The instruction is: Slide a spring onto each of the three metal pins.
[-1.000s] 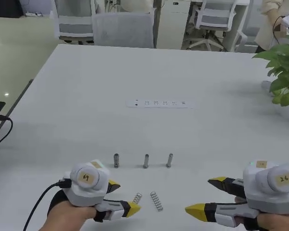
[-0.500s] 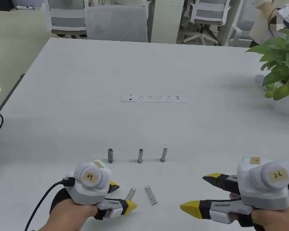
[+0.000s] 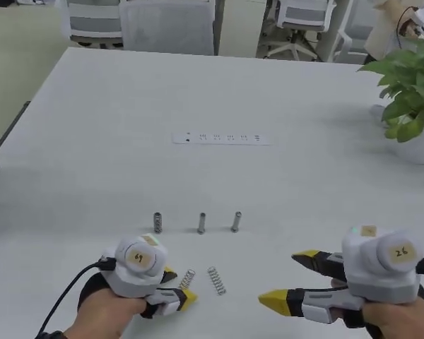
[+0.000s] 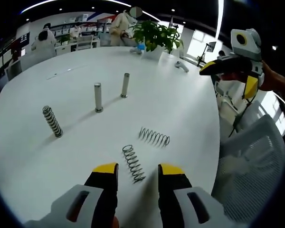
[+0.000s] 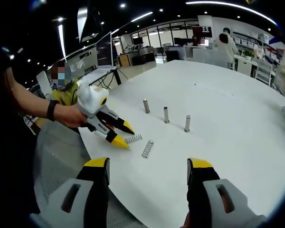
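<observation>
Three metal pins stand in a row on the white table. The left pin (image 3: 157, 222) (image 4: 52, 121) wears a spring; the middle pin (image 3: 201, 223) (image 4: 98, 97) and the right pin (image 3: 236, 221) (image 4: 125, 85) are bare. Two loose springs lie in front of them: one spring (image 3: 186, 279) (image 4: 134, 164) and another spring (image 3: 216, 280) (image 4: 154, 136). My left gripper (image 3: 178, 284) (image 4: 138, 169) is open, its tips on either side of the nearer spring's end. My right gripper (image 3: 290, 277) (image 5: 148, 164) is wide open and holds nothing, off to the right of the springs.
A white power strip (image 3: 222, 138) lies flat in the middle of the table, beyond the pins. A potted plant (image 3: 410, 85) stands at the far right edge. Office chairs (image 3: 168, 25) line the far side. A black cable (image 3: 63, 300) trails from my left gripper.
The head camera has tilted, so the whole scene has slid up and left. Both grippers keep about the same places beside the springs. Pins and springs have not moved.
</observation>
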`<state>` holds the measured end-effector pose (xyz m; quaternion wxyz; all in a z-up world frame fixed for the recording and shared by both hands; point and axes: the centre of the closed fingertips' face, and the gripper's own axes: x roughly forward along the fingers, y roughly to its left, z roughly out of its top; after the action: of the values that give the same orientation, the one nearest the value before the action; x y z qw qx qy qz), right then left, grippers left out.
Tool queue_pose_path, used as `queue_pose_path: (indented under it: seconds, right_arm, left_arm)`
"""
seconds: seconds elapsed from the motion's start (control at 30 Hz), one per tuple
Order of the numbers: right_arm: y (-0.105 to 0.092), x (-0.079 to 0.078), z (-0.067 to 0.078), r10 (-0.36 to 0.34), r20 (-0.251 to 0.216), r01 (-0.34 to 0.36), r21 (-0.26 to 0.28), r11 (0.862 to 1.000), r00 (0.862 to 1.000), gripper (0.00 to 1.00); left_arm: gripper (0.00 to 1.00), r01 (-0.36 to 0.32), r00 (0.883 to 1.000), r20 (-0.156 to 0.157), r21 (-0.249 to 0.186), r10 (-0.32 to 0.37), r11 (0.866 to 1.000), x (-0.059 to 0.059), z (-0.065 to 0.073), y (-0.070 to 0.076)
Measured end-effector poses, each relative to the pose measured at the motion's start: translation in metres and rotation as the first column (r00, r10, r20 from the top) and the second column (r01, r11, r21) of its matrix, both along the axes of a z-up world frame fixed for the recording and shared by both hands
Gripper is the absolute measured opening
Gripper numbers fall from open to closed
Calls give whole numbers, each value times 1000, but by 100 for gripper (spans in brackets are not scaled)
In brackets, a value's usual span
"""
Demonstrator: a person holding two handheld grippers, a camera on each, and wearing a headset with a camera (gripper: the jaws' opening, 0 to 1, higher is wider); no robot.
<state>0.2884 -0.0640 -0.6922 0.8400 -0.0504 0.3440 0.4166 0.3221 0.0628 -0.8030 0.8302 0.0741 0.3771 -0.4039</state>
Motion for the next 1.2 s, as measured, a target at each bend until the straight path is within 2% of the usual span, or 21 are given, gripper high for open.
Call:
queue_pose_path:
  seconds: [0.1, 0.23, 0.53, 0.67, 0.97, 1.2]
  right_arm:
    - [0, 1, 1, -1, 2, 1, 1, 1000, 1000, 65]
    - [0, 2, 0, 0, 0, 0, 2, 1000, 1000, 64]
    - [6, 2, -2, 13, -7, -13, 2, 1000, 1000, 64]
    - [10, 1, -3, 21, -11, -21, 6, 1000, 1000, 64]
    - [15, 0, -4, 40, -16, -40, 4, 999, 999, 64]
    - [18, 2, -3, 42, -20, -42, 17, 999, 999, 63]
  left_arm:
    - [23, 4, 1000, 5, 11, -4, 1000, 0, -2, 0]
    - [17, 5, 1000, 28, 35, -6, 999, 3, -2, 2]
    - [3, 3, 999, 39, 79, -6, 997, 7, -5, 9]
    - [3, 20, 998, 50, 97, -25, 995, 5, -4, 9]
    - [2, 43, 999, 24, 116, -46, 992, 2, -5, 15]
    - [2, 26, 999, 24, 100, -29, 995, -1, 1, 24]
